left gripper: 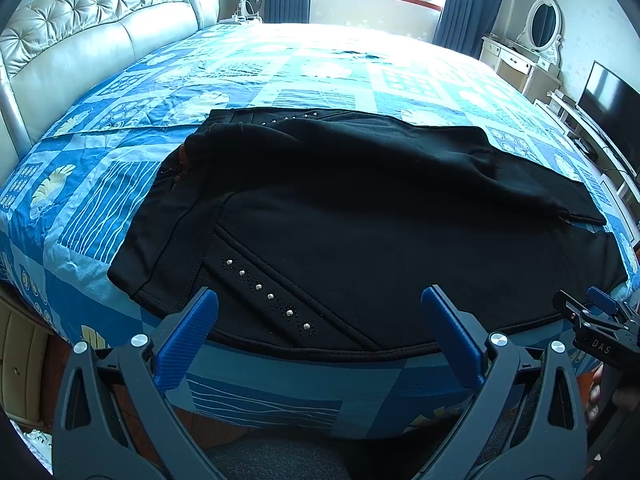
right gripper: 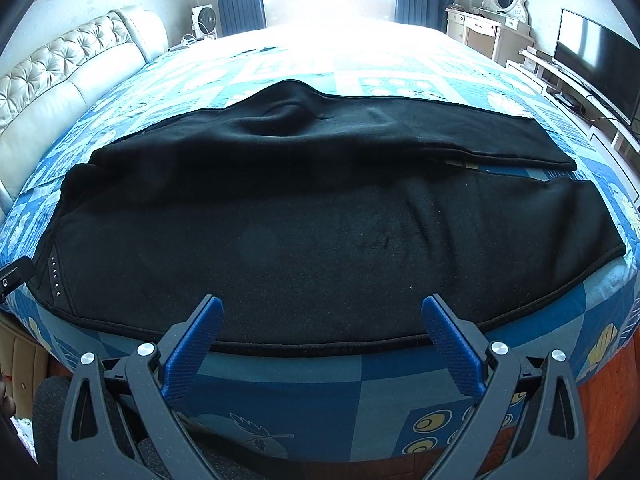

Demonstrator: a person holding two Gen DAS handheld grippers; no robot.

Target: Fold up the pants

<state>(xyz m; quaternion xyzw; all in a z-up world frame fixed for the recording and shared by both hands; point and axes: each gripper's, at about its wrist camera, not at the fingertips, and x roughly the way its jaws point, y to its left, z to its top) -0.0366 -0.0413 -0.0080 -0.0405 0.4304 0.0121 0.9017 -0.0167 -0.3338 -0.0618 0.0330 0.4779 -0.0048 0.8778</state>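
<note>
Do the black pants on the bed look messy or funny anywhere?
A little. The pants lie flat on the bed, but the far leg is bunched into a hump instead of lying smooth, and a thin gap of bedspread shows between the two legs on the right. Nothing looks torn or spilled.

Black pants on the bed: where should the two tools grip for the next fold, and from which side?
Grip the black pants along the piped near hem, coming in low from the bed's front edge. That hem lies flat and overhangs the bedspread edge, directly ahead of the open left tool and right tool.
</note>
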